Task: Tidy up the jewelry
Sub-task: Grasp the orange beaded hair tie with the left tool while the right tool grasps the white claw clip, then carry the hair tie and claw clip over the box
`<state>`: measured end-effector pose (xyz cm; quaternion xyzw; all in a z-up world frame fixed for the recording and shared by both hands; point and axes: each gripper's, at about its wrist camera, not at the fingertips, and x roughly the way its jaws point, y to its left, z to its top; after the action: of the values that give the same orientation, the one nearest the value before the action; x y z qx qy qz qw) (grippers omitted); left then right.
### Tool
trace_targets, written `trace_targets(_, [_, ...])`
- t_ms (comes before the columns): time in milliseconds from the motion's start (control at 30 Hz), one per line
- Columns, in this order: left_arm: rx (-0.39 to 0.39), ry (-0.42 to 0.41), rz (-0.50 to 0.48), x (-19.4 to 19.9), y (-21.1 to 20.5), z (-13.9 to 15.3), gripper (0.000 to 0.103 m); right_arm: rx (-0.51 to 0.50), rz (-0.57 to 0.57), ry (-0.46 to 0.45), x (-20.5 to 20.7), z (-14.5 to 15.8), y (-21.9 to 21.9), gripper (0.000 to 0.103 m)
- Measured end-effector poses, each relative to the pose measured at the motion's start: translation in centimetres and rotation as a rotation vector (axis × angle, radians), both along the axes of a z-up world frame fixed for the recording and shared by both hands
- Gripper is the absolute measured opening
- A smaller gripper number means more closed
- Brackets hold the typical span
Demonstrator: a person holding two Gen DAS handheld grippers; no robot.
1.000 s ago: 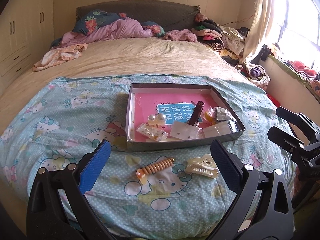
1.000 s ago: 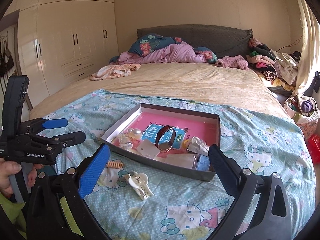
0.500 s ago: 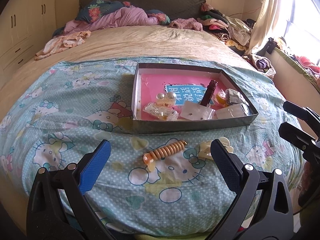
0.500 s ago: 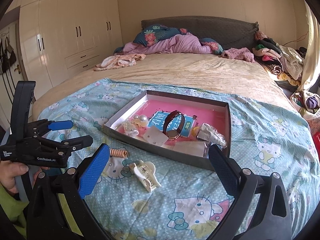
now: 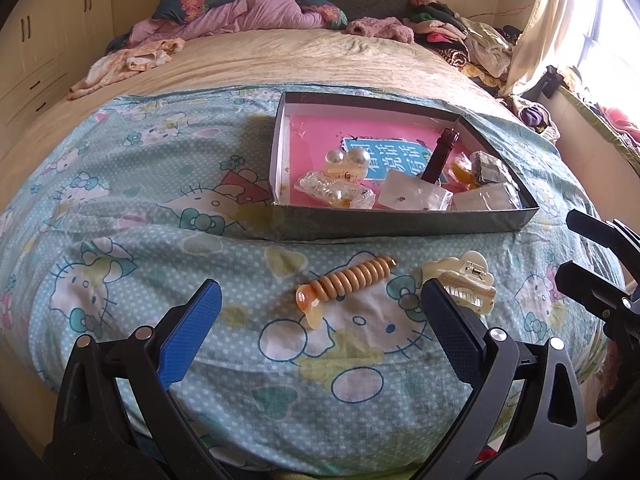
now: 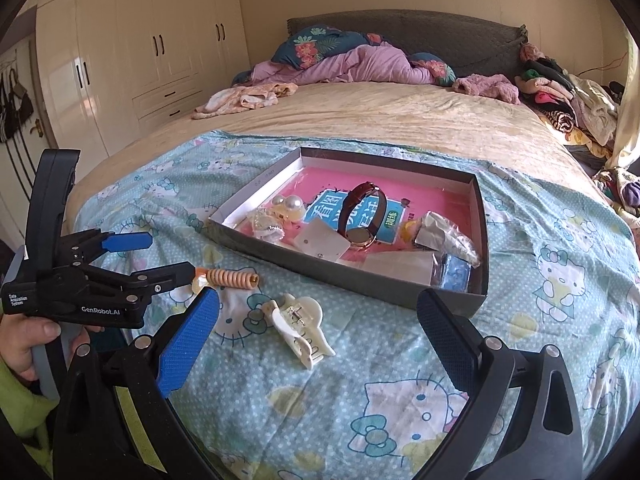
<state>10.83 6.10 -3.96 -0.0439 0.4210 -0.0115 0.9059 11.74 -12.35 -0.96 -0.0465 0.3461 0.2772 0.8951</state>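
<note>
Both my left gripper and right gripper are spread wide, holding nothing. The spiral hair clip lies just in front of the box, the cream claw clip beside it. On this soft bedspread a fingertip could dig in and push either clip away. Room is open left of the box; the bed's near edge is close.

Bright daylight from blown-out window at right, glare on glossy wardrobe doors, soft shadows on bed, strong fisheye bending, dark vignetted corners, centre sharp, no motion blur
</note>
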Motion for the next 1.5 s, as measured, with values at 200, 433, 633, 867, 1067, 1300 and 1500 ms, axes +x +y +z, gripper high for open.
trace_targets(200, [-0.007,0.034,0.006,0.8,0.7,-1.3,0.093,-0.012,0.018,0.041,0.6,-1.7,0.7,0.098])
trace_targets(433, [-0.025,0.075,0.013,1.6,1.6,-3.1,0.093,-0.033,0.045,0.101,2.0,-4.3,1.8,0.098])
trace_targets(633, [-0.087,0.1,-0.014,2.4,1.5,-3.9,0.093,-0.05,0.072,0.141,3.3,-6.4,2.7,0.094])
trace_targets(867, [-0.103,0.1,-0.045,3.3,0.7,-4.4,0.092,-0.028,0.1,0.197,4.5,-8.6,2.9,0.06])
trace_targets(1067, [-0.091,0.102,-0.071,4.2,-0.6,-4.6,0.088,0.001,0.139,0.187,4.6,-8.0,2.7,0.034])
trace_targets(1300, [-0.021,0.102,-0.083,5.3,-2.2,-5.1,0.07,0.037,0.094,0.172,4.9,-7.1,0.6,0.031])
trace_targets(1500, [-0.009,0.082,-0.091,5.2,-2.3,-4.9,0.06,0.053,0.084,0.176,5.1,-7.0,0.0,0.031])
